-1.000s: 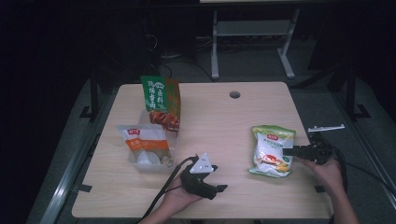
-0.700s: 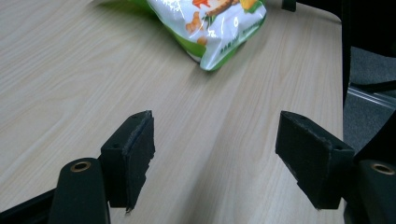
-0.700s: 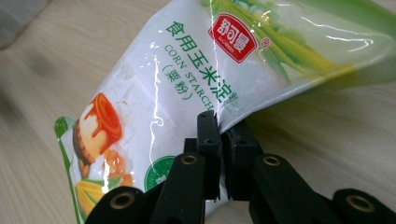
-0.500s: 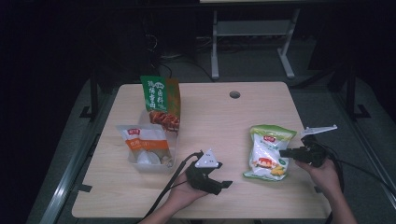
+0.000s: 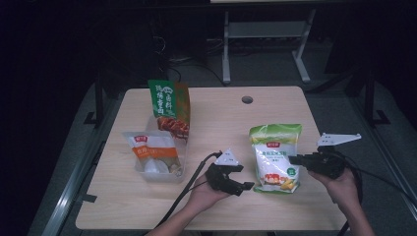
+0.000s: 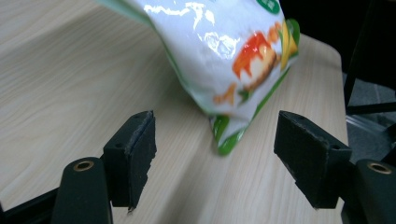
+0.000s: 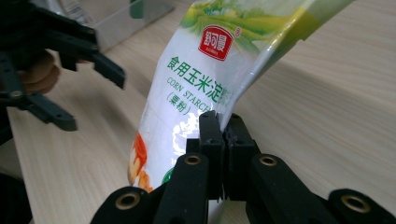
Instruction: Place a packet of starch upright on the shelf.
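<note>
The right gripper pinches the corn starch bag's edge.

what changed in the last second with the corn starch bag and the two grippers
The right gripper closed on the edge of the corn starch bag and tipped it up off the table. The left gripper, jaws open, moved toward the bag's lower corner. The clear bin and orange-green packet stayed put.

cut off: corn starch bag by top edge of left gripper view | cut off: its top and bottom in right gripper view | hidden: bag edge behind right gripper jaws | too small: print on green-orange pouch, upper left of high view
</note>
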### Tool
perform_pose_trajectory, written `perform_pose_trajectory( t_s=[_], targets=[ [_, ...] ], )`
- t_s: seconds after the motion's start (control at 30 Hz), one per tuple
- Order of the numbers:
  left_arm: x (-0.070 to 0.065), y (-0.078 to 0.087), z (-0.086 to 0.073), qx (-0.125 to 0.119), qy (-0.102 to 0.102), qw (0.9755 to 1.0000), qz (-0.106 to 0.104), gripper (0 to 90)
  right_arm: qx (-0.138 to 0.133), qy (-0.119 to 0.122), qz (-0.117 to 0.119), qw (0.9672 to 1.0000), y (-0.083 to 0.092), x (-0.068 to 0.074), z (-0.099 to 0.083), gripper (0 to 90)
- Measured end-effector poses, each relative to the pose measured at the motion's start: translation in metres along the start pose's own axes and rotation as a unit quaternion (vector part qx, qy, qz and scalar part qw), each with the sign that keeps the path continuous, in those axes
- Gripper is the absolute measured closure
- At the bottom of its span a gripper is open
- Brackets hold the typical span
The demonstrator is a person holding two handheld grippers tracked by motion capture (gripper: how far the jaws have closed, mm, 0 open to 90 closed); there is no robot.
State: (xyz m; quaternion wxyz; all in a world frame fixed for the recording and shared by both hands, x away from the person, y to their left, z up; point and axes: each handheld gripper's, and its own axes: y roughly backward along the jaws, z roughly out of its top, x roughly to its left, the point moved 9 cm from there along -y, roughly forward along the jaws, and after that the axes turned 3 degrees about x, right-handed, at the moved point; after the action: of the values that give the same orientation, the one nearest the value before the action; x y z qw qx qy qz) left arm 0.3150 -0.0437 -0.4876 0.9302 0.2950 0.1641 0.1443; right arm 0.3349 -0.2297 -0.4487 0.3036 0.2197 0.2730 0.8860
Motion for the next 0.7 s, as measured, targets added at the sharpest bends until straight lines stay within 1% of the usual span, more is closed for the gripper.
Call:
perform_pose_trajectory(
  t_s=[0.07, 0.1, 0.17, 0.2, 0.23, 0.27, 0.3, 0.33, 0.37, 0.4, 0.47, 0.5, 0.57, 0.63, 0.7],
  targets=[
    [0.001, -0.003, 0.002, -0.001, -0.001, 1.0000, -0.001, 30.1, -0.004, 0.007, 0.006, 1.0000, 0.001, 0.004, 0.001, 88.2],
    [0.003, -0.007, 0.005, -0.003, 0.012, 0.9998, -0.013, 30.4, -0.005, 0.011, 0.007, 0.9999, 0.001, 0.006, 0.001, 88.2],
    [0.005, -0.010, 0.008, -0.010, 0.026, 0.9994, -0.022, 31.0, -0.007, 0.018, 0.012, 0.9997, 0.002, 0.010, 0.002, 88.2],
    [0.006, -0.011, 0.010, -0.013, 0.028, 0.9991, -0.029, 31.8, -0.008, 0.022, 0.014, 0.9996, 0.002, 0.011, 0.002, 88.2],
    [0.006, -0.011, 0.010, -0.013, 0.028, 0.9991, -0.029, 33.3, -0.008, 0.022, 0.014, 0.9996, 0.002, 0.011, 0.002, 88.2],
    [0.006, -0.012, 0.011, -0.019, 0.037, 0.9985, -0.035, 33.3, -0.008, 0.026, 0.016, 0.9995, 0.002, 0.013, 0.003, 88.2],
    [0.007, -0.012, 0.013, -0.024, 0.040, 0.9980, -0.041, 35.1, -0.009, 0.029, 0.019, 0.9993, 0.002, 0.015, 0.003, 88.2],
    [0.006, -0.011, 0.017, -0.033, 0.050, 0.9967, -0.055, 42.3, -0.010, 0.037, 0.023, 0.9990, 0.002, 0.020, 0.006, 88.2],
    [0.006, -0.011, 0.017, -0.033, 0.050, 0.9967, -0.055, 48.6, -0.010, 0.037, 0.023, 0.9990, 0.002, 0.020, 0.006, 88.2],
    [0.005, -0.010, 0.020, -0.040, 0.059, 0.9954, -0.065, 52.6, -0.010, 0.046, 0.028, 0.9985, 0.001, 0.025, 0.008, 88.2],
    [0.007, -0.010, 0.020, -0.036, 0.060, 0.9958, -0.059, 58.8, -0.008, 0.055, 0.029, 0.9980, 0.000, 0.030, 0.011, 88.3],
    [0.008, -0.008, 0.020, -0.038, 0.065, 0.9953, -0.061, 62.7, -0.008, 0.055, 0.031, 0.9980, -0.001, 0.032, 0.012, 88.3],
    [0.011, -0.004, 0.021, -0.049, 0.070, 0.9947, -0.057, 71.5, -0.007, 0.059, 0.032, 0.9977, -0.002, 0.035, 0.015, 88.4],
    [0.013, 0.002, 0.022, -0.060, 0.069, 0.9949, -0.043, 78.2, -0.009, 0.061, 0.033, 0.9975, -0.003, 0.038, 0.017, 88.4],
    [0.015, 0.010, 0.023, -0.064, 0.057, 0.9961, -0.021, 80.2, -0.014, 0.063, 0.036, 0.9973, -0.006, 0.041, 0.020, 88.4]
  ],
)
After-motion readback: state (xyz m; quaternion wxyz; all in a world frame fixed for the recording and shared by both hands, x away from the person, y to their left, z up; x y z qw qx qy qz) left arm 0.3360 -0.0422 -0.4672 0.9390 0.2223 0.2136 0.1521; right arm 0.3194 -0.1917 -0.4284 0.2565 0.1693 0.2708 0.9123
